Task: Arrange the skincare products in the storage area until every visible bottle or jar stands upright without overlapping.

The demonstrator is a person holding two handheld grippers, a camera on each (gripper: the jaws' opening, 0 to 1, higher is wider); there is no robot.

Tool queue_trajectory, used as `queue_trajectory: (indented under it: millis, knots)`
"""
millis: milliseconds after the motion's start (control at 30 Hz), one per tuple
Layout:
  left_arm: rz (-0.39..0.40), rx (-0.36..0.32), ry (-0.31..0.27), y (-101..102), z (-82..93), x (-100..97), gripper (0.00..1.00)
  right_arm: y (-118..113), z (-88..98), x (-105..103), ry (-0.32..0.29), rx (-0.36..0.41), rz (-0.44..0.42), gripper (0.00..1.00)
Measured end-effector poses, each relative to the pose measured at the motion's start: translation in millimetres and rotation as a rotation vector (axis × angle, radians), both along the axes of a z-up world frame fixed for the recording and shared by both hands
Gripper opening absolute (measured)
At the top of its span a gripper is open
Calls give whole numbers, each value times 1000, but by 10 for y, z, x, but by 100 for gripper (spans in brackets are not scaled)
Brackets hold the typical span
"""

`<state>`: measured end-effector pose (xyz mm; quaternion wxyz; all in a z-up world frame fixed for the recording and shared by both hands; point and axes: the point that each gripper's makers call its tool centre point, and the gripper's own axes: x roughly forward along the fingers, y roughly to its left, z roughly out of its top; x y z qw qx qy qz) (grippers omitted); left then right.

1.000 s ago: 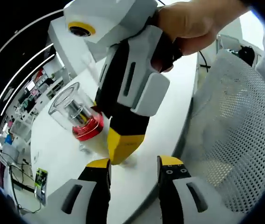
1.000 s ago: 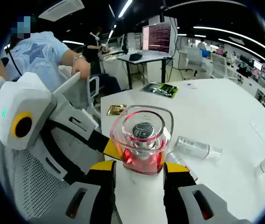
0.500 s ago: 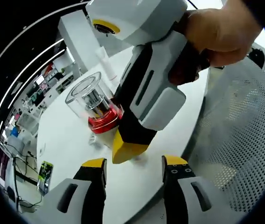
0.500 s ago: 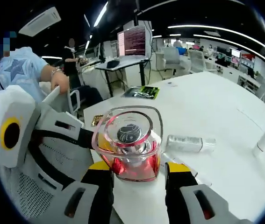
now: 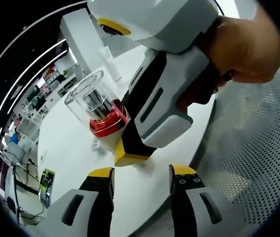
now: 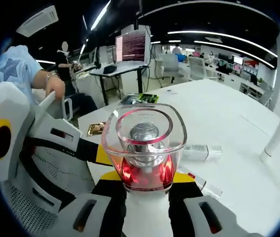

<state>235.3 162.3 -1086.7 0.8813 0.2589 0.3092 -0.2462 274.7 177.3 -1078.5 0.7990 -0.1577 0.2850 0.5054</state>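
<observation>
right hand-held gripper (image 6: 144, 190) clamping one bottle (image 6: 144, 143)

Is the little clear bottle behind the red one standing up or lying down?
Lying down. The clear bottle rests on its side on the white table, behind the red-collared bottle.

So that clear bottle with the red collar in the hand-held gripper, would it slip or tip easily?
The bottle has a glossy clear cap, so it probably slips easily. Held between the right hand-held gripper's jaws, it looks rigid, likely hard plastic or glass, so possibly breakable. It looks tall over its base and may tip on the white table.
</observation>
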Motion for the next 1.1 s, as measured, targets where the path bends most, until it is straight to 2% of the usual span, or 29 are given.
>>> queue_trajectory:
  millis: [367,533,700,900,1100]
  knots:
    - [-10,-2,6,-11,-8,-14,37,-70,45,120,27,22,-25,23]
    - [-12,-3,8,-13,-13,-18,36,-94,95,153,67,58,-48,23]
    - [-12,-5,10,-12,-15,-22,35,-86,181,210,61,68,-50,23]
    - [-13,-11,15,-16,-20,-28,32,-179,305,354,66,81,-76,23]
    - [-8,-14,16,-6,-23,-25,30,-378,460,573,62,102,-126,23]
